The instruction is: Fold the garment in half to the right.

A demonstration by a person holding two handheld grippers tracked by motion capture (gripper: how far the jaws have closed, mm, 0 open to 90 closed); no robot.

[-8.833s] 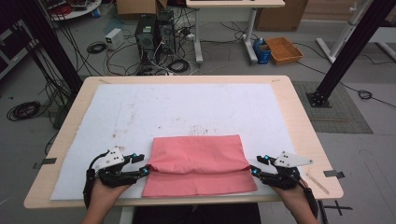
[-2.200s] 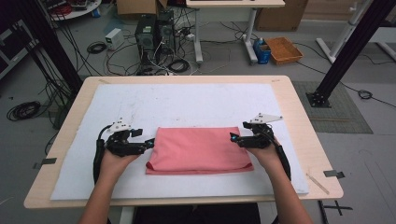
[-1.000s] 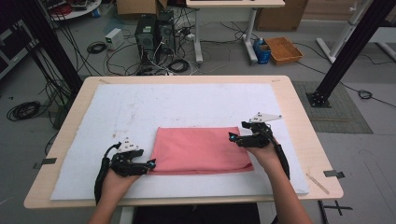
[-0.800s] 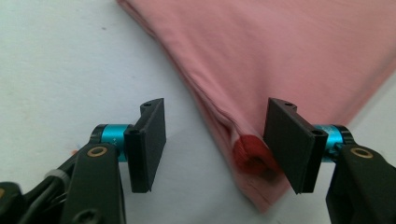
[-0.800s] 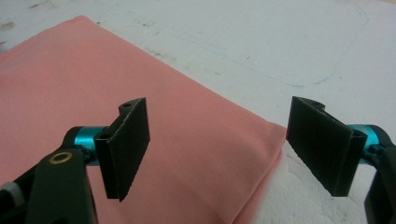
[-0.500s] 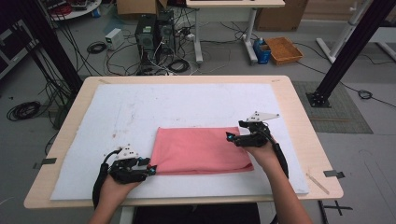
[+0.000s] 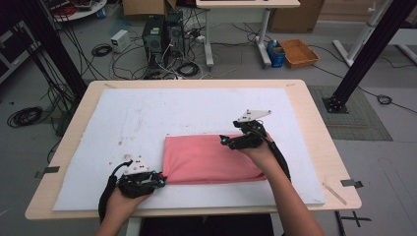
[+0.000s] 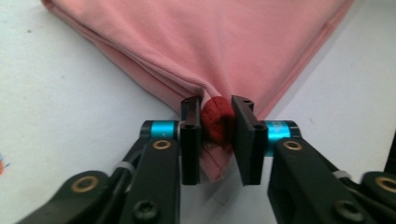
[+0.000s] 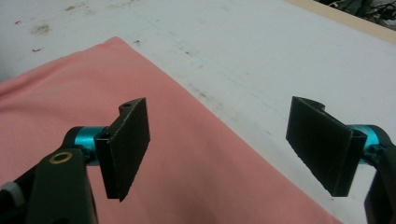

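Observation:
A folded pink cloth (image 7: 211,160) lies on the white mat (image 7: 196,108), toward the near side. My left gripper (image 7: 160,179) sits at the cloth's near left corner. In the left gripper view its jaws have just been closing, and the left gripper (image 8: 217,103) is now shut on the bunched corner of the cloth (image 8: 210,42). My right gripper (image 7: 223,140) hovers over the far edge of the cloth near its middle. In the right gripper view, the right gripper (image 9: 219,105) stands wide open with nothing between its pads, above the cloth (image 9: 70,107).
The mat covers most of the wooden table (image 7: 324,147). A thin wooden stick (image 7: 334,191) lies near the table's right front corner. Beyond the far edge are computer towers (image 7: 162,34), floor cables and an orange tray (image 7: 297,51). A black frame post (image 7: 364,54) rises at right.
The left gripper's jaws have closed on the cloth's near left corner. The right gripper has moved left from the cloth's right end to above its far edge, rising a little.

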